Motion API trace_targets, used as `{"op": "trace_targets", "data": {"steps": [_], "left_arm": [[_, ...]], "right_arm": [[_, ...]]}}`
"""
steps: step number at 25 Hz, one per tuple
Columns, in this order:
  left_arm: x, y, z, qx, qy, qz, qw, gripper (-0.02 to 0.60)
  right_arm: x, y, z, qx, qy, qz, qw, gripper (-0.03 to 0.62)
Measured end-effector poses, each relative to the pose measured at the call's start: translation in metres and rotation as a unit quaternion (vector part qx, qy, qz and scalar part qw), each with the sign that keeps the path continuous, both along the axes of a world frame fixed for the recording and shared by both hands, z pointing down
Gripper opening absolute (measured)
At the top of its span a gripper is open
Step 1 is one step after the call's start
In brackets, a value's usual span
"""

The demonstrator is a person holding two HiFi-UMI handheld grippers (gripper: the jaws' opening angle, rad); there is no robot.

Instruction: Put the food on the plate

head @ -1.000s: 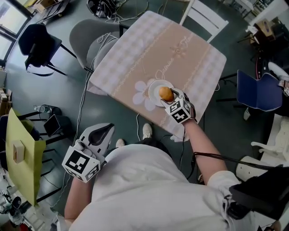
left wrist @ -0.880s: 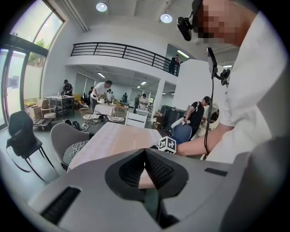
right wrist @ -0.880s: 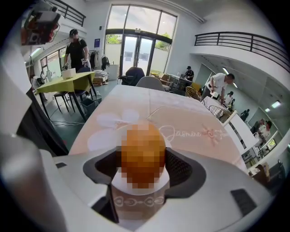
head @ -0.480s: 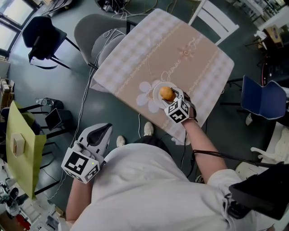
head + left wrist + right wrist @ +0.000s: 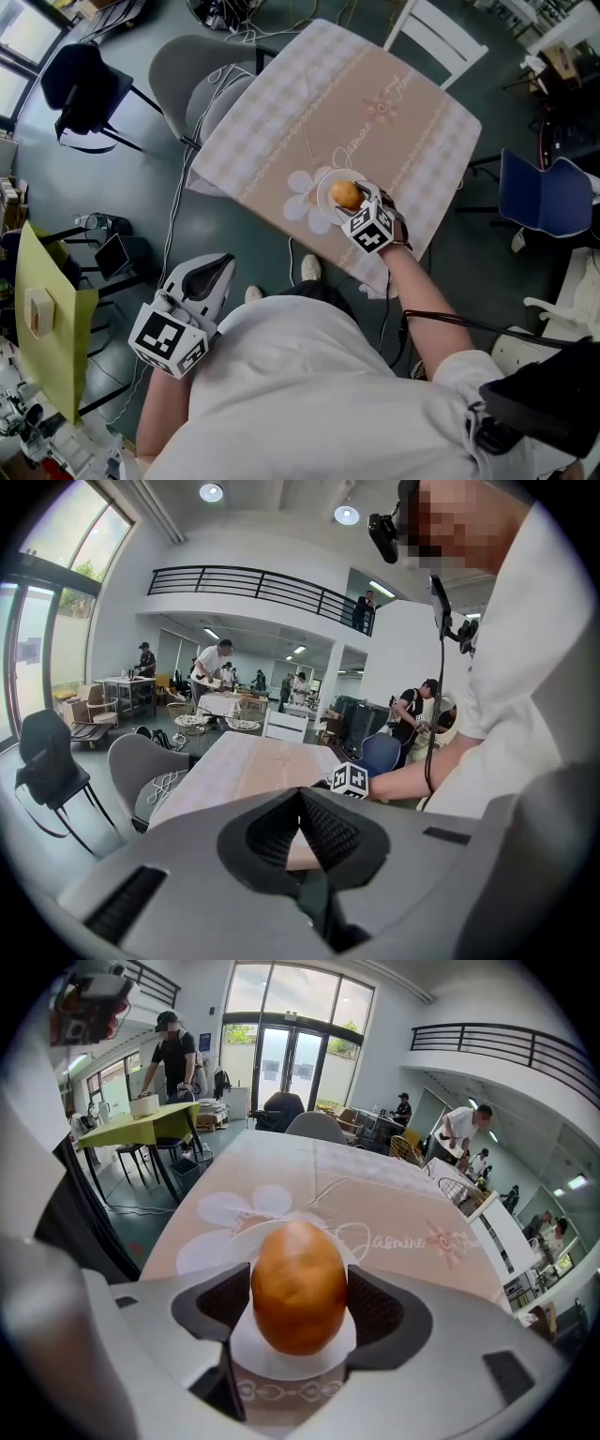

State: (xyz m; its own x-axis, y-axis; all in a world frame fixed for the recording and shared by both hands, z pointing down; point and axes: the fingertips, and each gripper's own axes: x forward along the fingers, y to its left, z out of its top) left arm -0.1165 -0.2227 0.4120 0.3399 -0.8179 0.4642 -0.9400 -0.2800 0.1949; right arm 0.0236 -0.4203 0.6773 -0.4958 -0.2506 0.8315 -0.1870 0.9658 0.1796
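Observed from the floor beside the work area.

1. Table (image 5: 356, 103): covered by a beige cloth with pale checked borders, a white flower print and script lettering. The plate stands near the edge closest to the person.

2. Seating: a grey shell chair (image 5: 187, 70) stands at the table's left side with white cable lying on its seat. A white slatted chair (image 5: 436, 37) stands at the far side. A blue chair (image 5: 544, 192) stands apart to the right.

3. Left gripper (image 5: 217, 270): held low beside the person's left hip, well apart from the table and over the floor. In the left gripper view (image 5: 300, 803) its two jaws are pressed together with nothing between them.

4. Right gripper (image 5: 354, 201): extended on an outstretched arm over the near table edge. In the right gripper view (image 5: 298, 1302) its jaws are clenched on the food item, one dark pad against each side.

5. Plate (image 5: 324, 190): small, white and round, partly overlapping the flower print. Its rim (image 5: 281, 1361) shows directly beneath the held item.

6. Food item (image 5: 346, 195): orange-brown, egg-shaped and smooth (image 5: 298, 1279). It is positioned over the middle of the plate, standing on end between the jaws. Whether its underside touches the plate cannot be determined.
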Motion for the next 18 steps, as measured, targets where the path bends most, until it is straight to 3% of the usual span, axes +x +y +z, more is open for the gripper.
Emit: {"op": "trace_targets", "data": {"steps": [18], "left_arm": [[-0.018, 0.024, -0.002, 0.011, 0.024, 0.034, 0.9991, 0.011]], "right_arm": [[0.005, 0.013, -0.018, 0.021, 0.014, 0.037, 0.999, 0.327]]}}
